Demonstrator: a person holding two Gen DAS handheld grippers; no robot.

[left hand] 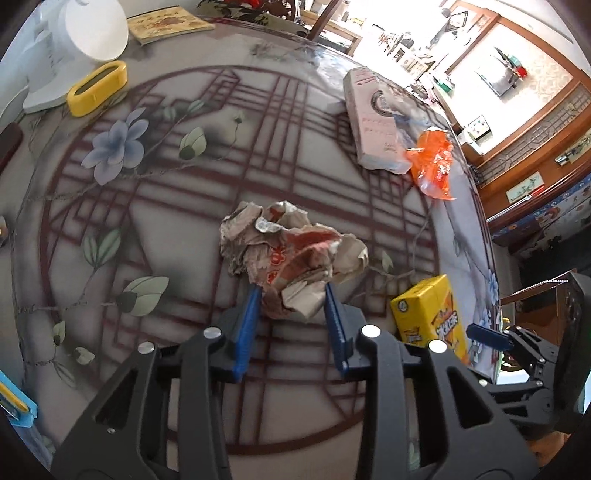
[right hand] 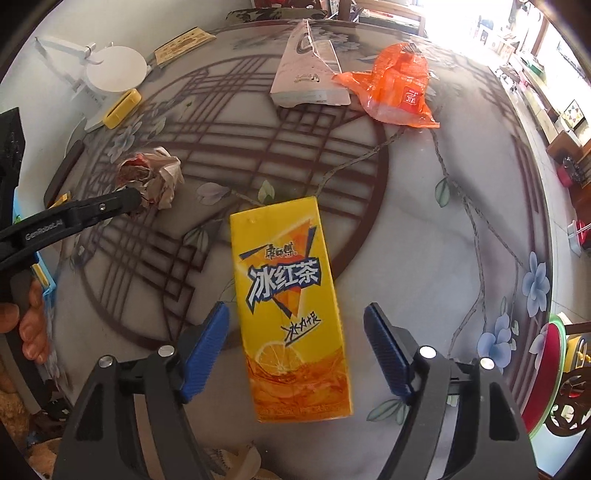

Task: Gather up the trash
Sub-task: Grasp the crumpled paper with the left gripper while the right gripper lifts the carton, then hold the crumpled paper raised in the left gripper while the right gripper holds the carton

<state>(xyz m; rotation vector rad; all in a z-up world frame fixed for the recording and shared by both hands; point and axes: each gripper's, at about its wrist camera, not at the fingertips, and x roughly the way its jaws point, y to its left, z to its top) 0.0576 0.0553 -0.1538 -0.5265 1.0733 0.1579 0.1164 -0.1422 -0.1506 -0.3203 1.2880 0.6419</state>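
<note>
A crumpled brown and red paper ball point(left hand: 291, 251) sits between the blue fingers of my left gripper point(left hand: 292, 293), which press on its lower part from both sides. From the right wrist view the same paper ball point(right hand: 155, 177) shows at the tip of the left gripper point(right hand: 136, 199). A yellow iced-tea carton point(right hand: 284, 295) lies lengthwise between the fingers of my right gripper point(right hand: 296, 308), which stands open with a gap on each side. The carton point(left hand: 428, 310) is near the table's right edge. An orange plastic wrapper point(right hand: 395, 88) lies at the far side.
A pink tissue pack point(right hand: 306, 74) lies beside the orange wrapper point(left hand: 432, 162). A white appliance point(left hand: 74, 48), a yellow holder point(left hand: 98, 86) and a booklet point(left hand: 166, 24) stand at the far left. The round patterned table point(left hand: 184, 184) drops off on the right. A hand point(right hand: 33, 321) grips the left handle.
</note>
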